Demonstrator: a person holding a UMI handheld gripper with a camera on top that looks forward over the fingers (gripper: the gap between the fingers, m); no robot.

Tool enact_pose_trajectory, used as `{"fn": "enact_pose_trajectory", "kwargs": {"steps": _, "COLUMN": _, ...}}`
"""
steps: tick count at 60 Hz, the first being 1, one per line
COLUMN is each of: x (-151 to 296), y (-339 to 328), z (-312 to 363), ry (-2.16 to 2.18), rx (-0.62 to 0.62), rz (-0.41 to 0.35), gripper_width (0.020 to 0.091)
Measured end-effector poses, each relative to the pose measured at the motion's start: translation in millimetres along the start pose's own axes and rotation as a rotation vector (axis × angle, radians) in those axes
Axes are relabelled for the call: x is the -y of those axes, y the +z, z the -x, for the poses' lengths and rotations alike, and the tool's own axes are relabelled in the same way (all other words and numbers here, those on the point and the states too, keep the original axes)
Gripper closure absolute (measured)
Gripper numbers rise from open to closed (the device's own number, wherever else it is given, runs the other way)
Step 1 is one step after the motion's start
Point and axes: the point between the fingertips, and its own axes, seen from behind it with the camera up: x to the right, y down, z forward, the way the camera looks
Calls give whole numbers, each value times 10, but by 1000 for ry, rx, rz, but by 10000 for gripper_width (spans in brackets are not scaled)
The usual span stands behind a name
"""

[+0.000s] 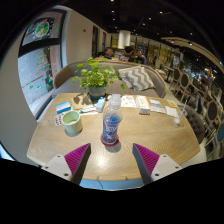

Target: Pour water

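A clear plastic water bottle (112,119) with a white cap and a blue-and-red label stands upright on the round wooden table (150,135), beyond my fingers and roughly in line with the gap between them. Left of the bottle sits a pale green mug (72,122). My gripper (111,157) is open, its two magenta pads spread wide apart above the table's near part, with nothing between them. The bottle is well clear of both fingertips.
A potted green plant (97,77) stands behind the bottle. Booklets and cards (143,102) lie across the far part of the table, and a blue-white box (64,107) sits behind the mug. Chairs and seating fill the room beyond.
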Motion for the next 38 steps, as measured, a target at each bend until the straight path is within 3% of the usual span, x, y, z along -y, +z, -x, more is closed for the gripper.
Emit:
{"fn": "enact_pose_trajectory", "kwargs": {"steps": 16, "x": 97, "y": -681, "z": 109, "ry": 7, "rx": -30, "rz": -44, "gripper_width": 253}}
{"fn": "enact_pose_trajectory", "kwargs": {"steps": 38, "x": 84, "y": -804, "z": 181, "ry": 19, "rx": -40, "rz": -62, "gripper_width": 249}}
